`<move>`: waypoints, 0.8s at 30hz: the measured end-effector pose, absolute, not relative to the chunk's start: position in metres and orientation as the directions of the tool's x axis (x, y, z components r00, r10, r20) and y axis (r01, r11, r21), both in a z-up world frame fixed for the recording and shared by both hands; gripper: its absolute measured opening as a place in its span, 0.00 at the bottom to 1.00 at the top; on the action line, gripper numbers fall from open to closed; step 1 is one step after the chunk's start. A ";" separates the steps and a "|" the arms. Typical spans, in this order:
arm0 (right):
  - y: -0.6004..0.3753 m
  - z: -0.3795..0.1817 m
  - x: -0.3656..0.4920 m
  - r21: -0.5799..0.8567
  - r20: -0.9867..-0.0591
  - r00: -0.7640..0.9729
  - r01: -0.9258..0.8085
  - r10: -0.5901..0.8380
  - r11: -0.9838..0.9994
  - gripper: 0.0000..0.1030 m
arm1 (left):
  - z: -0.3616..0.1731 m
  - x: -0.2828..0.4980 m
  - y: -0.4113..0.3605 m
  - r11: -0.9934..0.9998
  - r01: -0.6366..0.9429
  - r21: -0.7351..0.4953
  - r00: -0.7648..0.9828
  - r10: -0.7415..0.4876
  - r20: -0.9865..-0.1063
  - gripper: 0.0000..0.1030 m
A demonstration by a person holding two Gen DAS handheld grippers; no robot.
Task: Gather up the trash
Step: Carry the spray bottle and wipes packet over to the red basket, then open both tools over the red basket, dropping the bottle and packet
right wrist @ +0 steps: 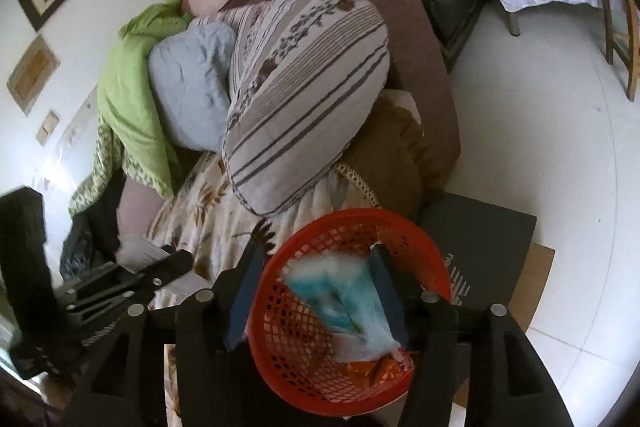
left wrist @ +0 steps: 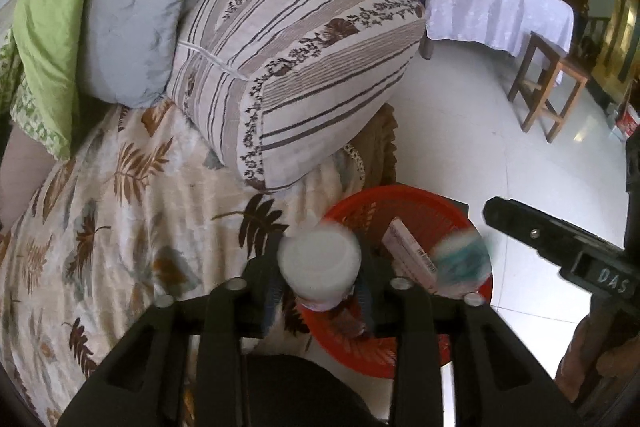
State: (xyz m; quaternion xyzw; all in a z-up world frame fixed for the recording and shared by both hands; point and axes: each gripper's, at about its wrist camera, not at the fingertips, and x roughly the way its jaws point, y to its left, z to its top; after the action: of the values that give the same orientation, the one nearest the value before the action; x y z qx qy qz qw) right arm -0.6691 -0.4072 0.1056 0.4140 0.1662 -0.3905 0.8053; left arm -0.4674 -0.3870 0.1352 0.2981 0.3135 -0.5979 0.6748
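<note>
The round red plastic mesh basket [right wrist: 280,311] stood on the floor against the front edge of the sofa, just below both my grippers. Inside it lay a flat pinkish carton with a barcode [left wrist: 408,247], leaning against the far wall, and some orange wrapper scraps [right wrist: 372,369] on the bottom.

My left gripper [left wrist: 320,287] was clamped on a white plastic bottle with a round white cap [left wrist: 320,261], its cap end pointing away from me, held over the basket's near-left rim, where the basket met the leaf-print sofa blanket [left wrist: 120,207]. The bottle was blurred.

My right gripper [right wrist: 320,291] hung over the basket's opening with its two blue-padded fingers [right wrist: 384,279] spread wide. Between them, touching neither as far as I could tell, was a blurred white and teal crumpled wrapper [right wrist: 340,291], inside the basket's ring; whether it lay on the contents or was in the air I could not tell. From the left wrist view the same wrapper showed at the basket's right rim.

Both grippers pointed steeply downward, side by side, the right one beside the left over the white tiled floor [left wrist: 480,127]. A striped floral cushion [left wrist: 300,67] lay on the sofa behind the basket.
</note>
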 end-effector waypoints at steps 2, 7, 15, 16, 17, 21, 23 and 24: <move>-0.407 0.107 -0.673 0.539 -0.588 0.636 0.769 -0.501 0.344 0.59 | 0.137 -0.472 -0.386 0.102 0.994 0.038 0.094 -0.635 -0.767 0.57; -0.407 0.110 -0.677 0.535 -0.583 0.626 0.775 -0.517 0.335 0.60 | 0.140 -0.480 -0.379 0.085 0.993 0.084 0.119 -0.648 -0.752 0.61; -0.400 0.121 -0.676 0.510 -0.570 0.615 0.784 -0.545 0.352 0.64 | 0.153 -0.467 -0.357 0.138 0.988 0.063 0.140 -0.668 -0.731 0.72; -0.399 0.123 -0.675 0.507 -0.568 0.614 0.786 -0.548 0.354 0.64 | 0.156 -0.466 -0.354 0.146 0.987 0.063 0.146 -0.673 -0.725 0.73; -0.398 0.124 -0.674 0.505 -0.568 0.614 0.786 -0.549 0.356 0.64 | 0.159 -0.465 -0.350 0.155 0.986 0.063 0.153 -0.681 -0.716 0.74; -0.389 0.132 -0.669 0.458 -0.568 0.588 0.807 -0.575 0.373 0.67 | 0.172 -0.458 -0.335 0.203 0.978 0.052 0.184 -0.714 -0.676 0.81; -0.386 0.137 -0.665 0.434 -0.570 0.576 0.817 -0.586 0.381 0.67 | 0.176 -0.454 -0.329 0.220 0.974 0.058 0.202 -0.718 -0.666 0.81; -0.384 0.140 -0.662 0.428 -0.565 0.578 0.815 -0.588 0.390 0.68 | 0.179 -0.452 -0.325 0.239 0.968 0.073 0.227 -0.723 -0.652 0.81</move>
State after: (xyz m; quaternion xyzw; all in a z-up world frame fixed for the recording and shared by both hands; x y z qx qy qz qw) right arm -0.6616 -0.3838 0.1404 0.3473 0.1634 -0.4293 0.8176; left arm -0.4522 -0.3246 0.1788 0.2418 0.2533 -0.5677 0.7451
